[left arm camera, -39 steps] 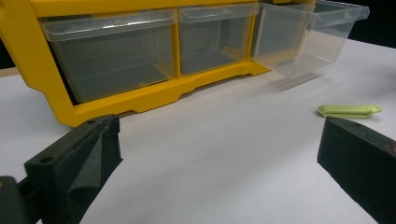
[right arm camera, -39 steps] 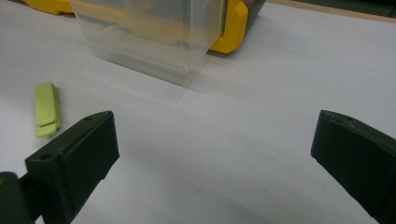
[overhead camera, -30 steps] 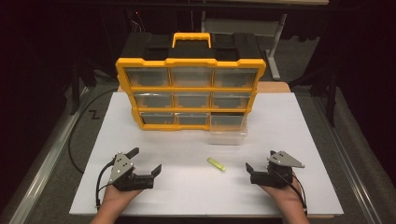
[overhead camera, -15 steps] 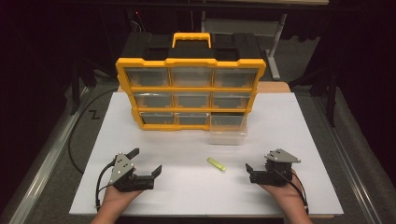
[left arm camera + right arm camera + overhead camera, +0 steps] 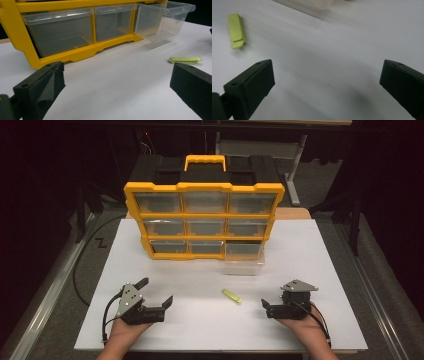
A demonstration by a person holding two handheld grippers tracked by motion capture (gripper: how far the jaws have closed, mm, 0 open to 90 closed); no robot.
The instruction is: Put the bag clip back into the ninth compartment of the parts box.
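Observation:
A yellow organizer point(image 5: 205, 220) with clear drawers stands at the back of the white board. Its bottom-right drawer point(image 5: 243, 261) is pulled out onto the board, seen also as drawer point(image 5: 162, 20). A small yellow-green plastic piece point(image 5: 231, 295) lies flat on the board between my hands. My left gripper point(image 5: 156, 291) rests open at the front left, well left of the piece; the left gripper view has the piece point(image 5: 185, 59) just beyond its right jaw. My right gripper point(image 5: 276, 301) rests open at the front right, with the piece point(image 5: 236, 30) off to its upper left. Both grippers hold nothing.
The white board point(image 5: 320, 270) lies on a table with dark surroundings. A black cable point(image 5: 80, 270) loops off the board's left side. A metal rail point(image 5: 45, 295) runs along the left, another along the right. Bare board lies between the organizer and my hands.
The right gripper has tilted very slightly in place. The left gripper, the green piece and the drawer have not moved.

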